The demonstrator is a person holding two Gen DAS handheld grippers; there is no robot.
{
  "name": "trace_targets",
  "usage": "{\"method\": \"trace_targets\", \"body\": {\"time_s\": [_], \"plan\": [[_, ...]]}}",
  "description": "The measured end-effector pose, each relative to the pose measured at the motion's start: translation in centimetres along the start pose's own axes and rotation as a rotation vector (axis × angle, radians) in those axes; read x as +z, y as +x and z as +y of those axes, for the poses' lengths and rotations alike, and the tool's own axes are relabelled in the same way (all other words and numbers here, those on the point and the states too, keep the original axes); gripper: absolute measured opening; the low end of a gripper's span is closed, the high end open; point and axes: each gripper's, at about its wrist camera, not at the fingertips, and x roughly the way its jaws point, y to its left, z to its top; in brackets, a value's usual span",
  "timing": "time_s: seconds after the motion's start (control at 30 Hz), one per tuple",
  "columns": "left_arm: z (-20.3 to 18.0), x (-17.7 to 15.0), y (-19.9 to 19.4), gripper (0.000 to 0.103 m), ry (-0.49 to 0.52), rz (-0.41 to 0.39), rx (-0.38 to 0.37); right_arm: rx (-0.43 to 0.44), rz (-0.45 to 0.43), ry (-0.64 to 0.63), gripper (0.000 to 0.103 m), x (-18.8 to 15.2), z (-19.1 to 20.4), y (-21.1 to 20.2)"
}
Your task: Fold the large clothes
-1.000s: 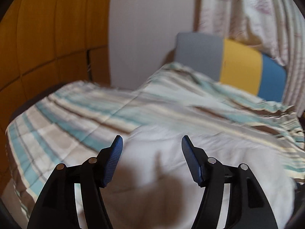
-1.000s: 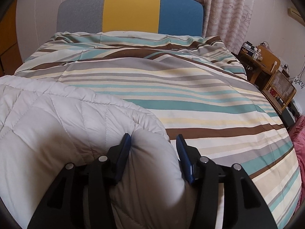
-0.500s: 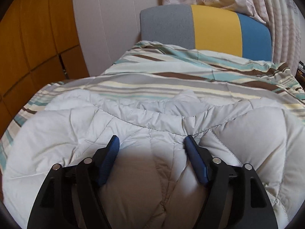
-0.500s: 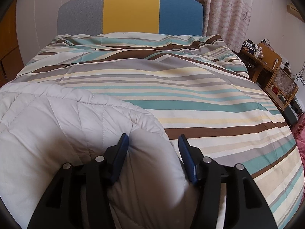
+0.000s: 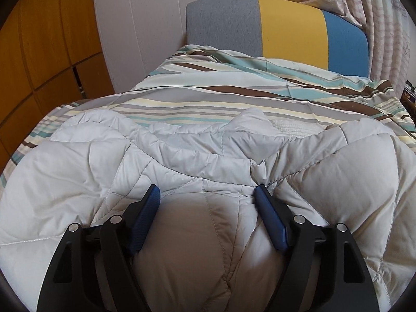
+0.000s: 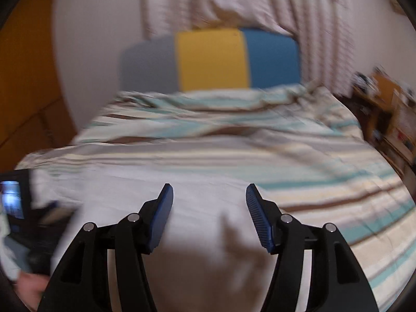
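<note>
A bedroom: one bed (image 5: pixel 260 104) under a single duvet striped in teal, brown, cream and grey, backed by one headboard (image 5: pixel 286 28) of three panels, grey, yellow and blue, with pale curtains (image 5: pixel 377 13) behind and orange wood panelling (image 5: pixel 39 52) to the left. One garment lies on the near part of the bed, a pale grey quilted jacket (image 5: pixel 208 156), spread across the stripes with its collar toward the headboard. The left gripper (image 5: pixel 206 195) has its jaws wide, pressed down into the jacket so that a puffed bulge of quilting rises between the two blue pads without being pinched. In the right wrist view, which is motion-blurred, the right gripper (image 6: pixel 209 192) also has its jaws wide with nothing between them, held above the jacket (image 6: pixel 182 195), which lies below and to the left of it.
</note>
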Motion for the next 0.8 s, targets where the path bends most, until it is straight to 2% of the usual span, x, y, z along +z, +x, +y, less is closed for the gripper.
{"method": "trace_targets", "body": {"time_s": [0.1,0.2,0.4,0.6,0.7,0.73,0.8], "plan": [[0.1,-0.1,-0.2,0.075,-0.009,-0.003,-0.008,0.088,0.025,-0.099,0.058,0.1,4.6,1.8],[0.4,-0.1,-0.3,0.075,-0.019,-0.005,-0.018,0.059,0.074,-0.145,0.057,-1.3,6.3,4.7],[0.2,-0.2,-0.1,0.076,-0.016,-0.006,-0.009,0.054,0.167,-0.078,0.058,-3.9,5.1,9.1],[0.1,-0.2,-0.2,0.076,-0.01,-0.003,-0.003,0.043,0.188,-0.088,0.058,-4.4,5.2,10.0],[0.2,-0.1,-0.5,0.085,-0.007,0.012,0.007,0.05,0.185,-0.082,0.059,-4.3,5.0,9.7],[0.6,-0.1,-1.0,0.088,-0.006,0.033,-0.005,0.051,0.184,-0.081,0.059,-4.3,4.9,9.7],[1.3,0.1,-1.8,0.09,-0.004,0.06,-0.037,0.052,0.18,-0.079,0.059,-4.2,4.9,9.7]]}}
